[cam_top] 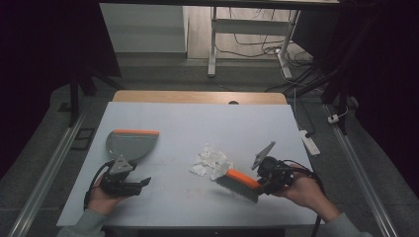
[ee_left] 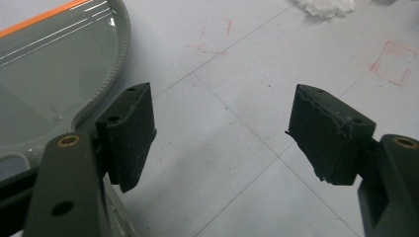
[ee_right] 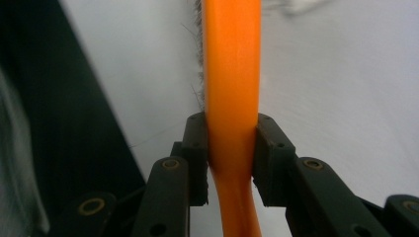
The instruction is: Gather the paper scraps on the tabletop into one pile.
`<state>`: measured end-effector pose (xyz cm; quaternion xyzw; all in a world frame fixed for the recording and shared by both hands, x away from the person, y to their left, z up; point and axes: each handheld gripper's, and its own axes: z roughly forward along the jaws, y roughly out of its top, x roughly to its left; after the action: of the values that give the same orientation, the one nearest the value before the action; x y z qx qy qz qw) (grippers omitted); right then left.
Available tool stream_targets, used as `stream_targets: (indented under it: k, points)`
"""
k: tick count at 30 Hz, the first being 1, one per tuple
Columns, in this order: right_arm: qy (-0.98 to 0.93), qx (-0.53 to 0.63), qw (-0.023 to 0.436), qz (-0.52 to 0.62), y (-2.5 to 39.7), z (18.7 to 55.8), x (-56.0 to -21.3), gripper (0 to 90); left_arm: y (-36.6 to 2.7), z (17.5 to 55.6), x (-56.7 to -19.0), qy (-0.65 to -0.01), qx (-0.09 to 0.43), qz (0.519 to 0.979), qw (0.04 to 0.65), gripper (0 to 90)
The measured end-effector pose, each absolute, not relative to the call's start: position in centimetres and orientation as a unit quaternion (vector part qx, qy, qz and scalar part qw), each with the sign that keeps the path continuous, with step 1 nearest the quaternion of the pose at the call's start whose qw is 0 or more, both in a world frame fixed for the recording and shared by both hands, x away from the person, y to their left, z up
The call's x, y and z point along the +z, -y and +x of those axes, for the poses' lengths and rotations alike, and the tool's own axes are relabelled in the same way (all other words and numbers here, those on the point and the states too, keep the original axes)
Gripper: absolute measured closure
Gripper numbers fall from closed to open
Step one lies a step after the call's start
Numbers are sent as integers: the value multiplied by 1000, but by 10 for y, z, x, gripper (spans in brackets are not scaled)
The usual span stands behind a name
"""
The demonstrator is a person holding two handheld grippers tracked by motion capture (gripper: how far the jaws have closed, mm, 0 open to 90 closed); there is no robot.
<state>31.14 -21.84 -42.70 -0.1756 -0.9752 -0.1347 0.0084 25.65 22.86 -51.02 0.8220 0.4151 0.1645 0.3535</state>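
My right gripper [cam_top: 269, 177] at lower right clamping the brush [cam_top: 238, 184] by its orange handle, bristles beside the paper scraps [cam_top: 211, 162] at centre, my left gripper [cam_top: 129, 185] spread wide, empty, just below the dustpan [cam_top: 129, 143] at left

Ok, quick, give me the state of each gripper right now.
Left gripper: open, holding nothing, beside the dustpan.
Right gripper: closed on the orange handle of the brush.

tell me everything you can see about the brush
The brush has an orange plastic-looking back and handle with grey bristles. The right gripper is shut on its handle. It is held low near the table's front right, bristles angled down, beside the white paper scraps.
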Motion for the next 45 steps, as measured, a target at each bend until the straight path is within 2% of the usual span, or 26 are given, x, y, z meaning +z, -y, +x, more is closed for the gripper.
stream_targets:
  k: [4,8,21,28,33,35,38,41,45]
  points:
    - [987,-110,11,-113,200,306,-439,703,-228,257,-511,-415,165,823,353,265]
    - [994,-84,-15,-73,183,310,-442,703,-229,256,-511,-416,165,822,353,265]
    - [988,-120,-90,-44,148,362,-444,704,-230,257,-512,-418,167,822,350,265]
    - [965,-222,-66,-120,172,355,-419,703,-231,256,-512,-420,166,821,351,265]
    - [936,-223,-69,-264,212,342,-409,703,-229,255,-511,-416,166,823,350,265]
    - [920,-204,-76,-325,229,339,-412,703,-228,256,-511,-414,165,824,351,265]
    - [882,-182,-52,-431,256,338,-422,703,-228,256,-511,-411,165,826,350,265]
    - [864,-162,-29,-475,270,340,-435,703,-227,257,-511,-410,165,825,351,266]
    - [861,-156,-18,-485,265,344,-441,704,-226,257,-511,-410,166,825,350,266]
